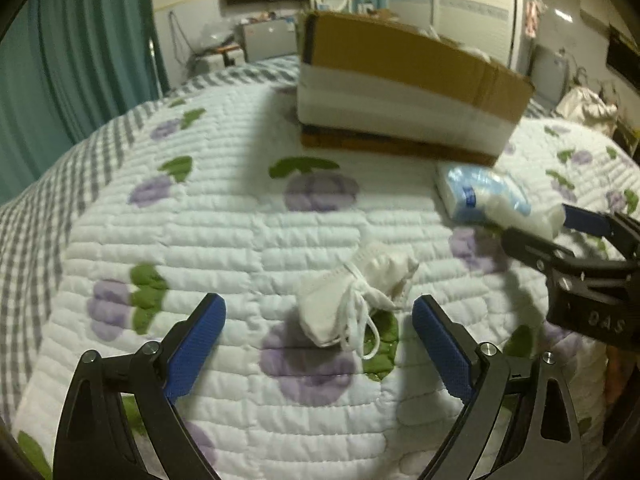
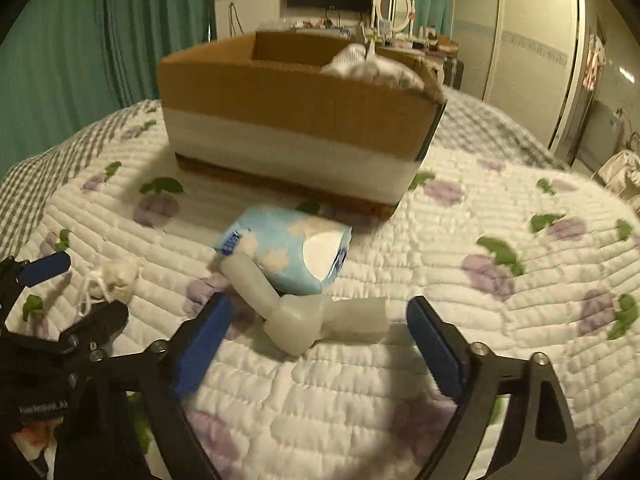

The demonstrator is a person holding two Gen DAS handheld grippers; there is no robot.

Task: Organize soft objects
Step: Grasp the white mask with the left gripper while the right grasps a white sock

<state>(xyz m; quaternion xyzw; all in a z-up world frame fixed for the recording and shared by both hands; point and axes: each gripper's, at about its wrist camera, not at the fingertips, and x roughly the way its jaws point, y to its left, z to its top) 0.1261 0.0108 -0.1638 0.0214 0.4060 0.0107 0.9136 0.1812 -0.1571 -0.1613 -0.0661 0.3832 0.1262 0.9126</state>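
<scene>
Left wrist view, left tongs (image 1: 319,334) apart over face mask (image 1: 352,300), right tongs (image 2: 318,326) apart

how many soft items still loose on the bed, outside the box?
3: a face mask before the left gripper, a white foam piece before the right gripper, a tissue pack near the box. More may hide behind it.
</scene>
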